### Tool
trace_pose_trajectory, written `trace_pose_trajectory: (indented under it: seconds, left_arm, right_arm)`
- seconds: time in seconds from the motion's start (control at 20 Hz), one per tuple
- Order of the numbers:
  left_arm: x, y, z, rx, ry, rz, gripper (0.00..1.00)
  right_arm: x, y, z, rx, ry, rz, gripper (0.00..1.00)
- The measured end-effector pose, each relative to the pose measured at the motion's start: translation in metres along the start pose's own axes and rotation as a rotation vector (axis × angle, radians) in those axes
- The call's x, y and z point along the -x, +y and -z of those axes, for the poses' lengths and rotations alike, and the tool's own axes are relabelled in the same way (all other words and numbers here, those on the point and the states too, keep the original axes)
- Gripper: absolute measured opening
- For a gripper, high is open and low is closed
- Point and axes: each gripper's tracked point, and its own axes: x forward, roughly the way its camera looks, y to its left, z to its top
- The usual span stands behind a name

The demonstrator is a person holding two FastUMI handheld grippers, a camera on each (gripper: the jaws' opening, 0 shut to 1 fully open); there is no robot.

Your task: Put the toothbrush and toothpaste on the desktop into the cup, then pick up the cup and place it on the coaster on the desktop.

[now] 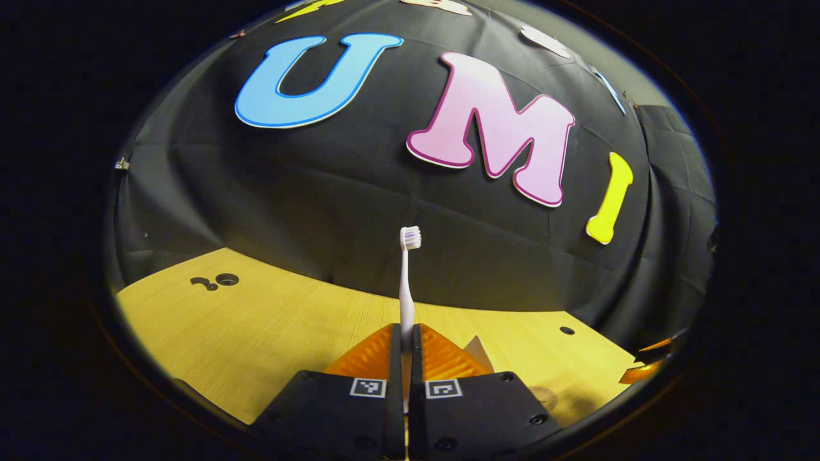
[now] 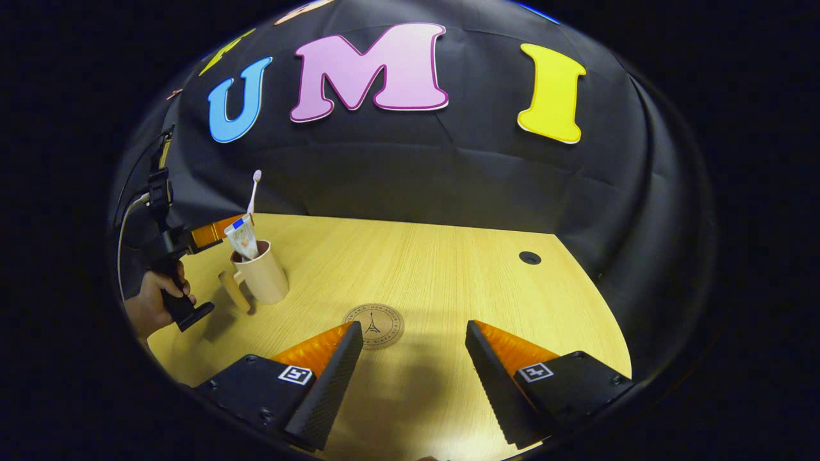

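1. The desktop (image 2: 448, 269) carries the cup (image 2: 264, 275) at far left, toothpaste (image 2: 242, 238) already inside.
2. The right gripper (image 2: 410, 358) hovers spread and empty, near the coaster (image 2: 374, 325).
3. The left gripper (image 1: 406, 358) clamps the toothbrush (image 1: 406, 288) upright; it should lower vertically into the cup.

Both grippers, left gripper (image 1: 405, 342) and right gripper (image 2: 413, 346), had orange ribbed fingers, black bodies with screws and small square black-and-white markers.

One toothbrush (image 2: 255, 187), toothpaste (image 2: 242, 235), cup (image 2: 262, 275), coaster (image 2: 374, 325)
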Motion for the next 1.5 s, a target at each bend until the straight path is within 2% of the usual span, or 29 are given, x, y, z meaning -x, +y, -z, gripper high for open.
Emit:
trace_pose_trajectory:
  seconds: [0.15, 0.2, 0.4, 0.55, 0.75, 1.05, 1.25, 1.35, 1.5]
  left_arm:
    - [0.003, -0.003, 0.008, -0.022, 0.037, 0.008, 0.13]
    - [0.004, -0.002, 0.006, -0.016, 0.036, 0.01, 0.24]
    - [0.018, 0.016, -0.011, 0.007, 0.004, -0.046, 0.95]
    - [0.036, 0.023, -0.015, 0.007, 0.061, -0.061, 0.97]
    - [0.056, 0.028, -0.018, -0.044, 0.161, -0.086, 0.97]
    - [0.074, 0.025, 0.003, -0.126, 0.379, -0.074, 0.97]
    - [0.077, 0.007, 0.021, -0.122, 0.529, -0.032, 0.98]
    - [0.081, 0.004, 0.033, -0.12, 0.609, -0.039, 0.98]
    - [0.083, 0.006, 0.05, -0.17, 0.735, -0.08, 0.98]
  right_arm:
    - [0.0, 0.002, 0.001, 0.008, 0.004, -0.002, 0.99]
    - [0.0, 0.001, 0.002, 0.006, 0.006, -0.001, 0.99]
    - [-0.001, -0.001, -0.002, -0.022, 0.004, 0.004, 0.99]
    - [0.0, -0.003, -0.005, -0.037, -0.003, 0.012, 0.99]
    - [0.004, -0.008, -0.006, -0.038, -0.003, 0.018, 0.99]
    - [0.017, -0.022, -0.007, -0.101, -0.006, 0.038, 0.99]
    - [0.021, -0.028, -0.001, -0.14, 0.002, 0.058, 0.99]
    - [0.022, -0.032, 0.003, -0.158, 0.009, 0.071, 0.99]
    - [0.025, -0.046, 0.014, -0.196, 0.026, 0.111, 0.99]
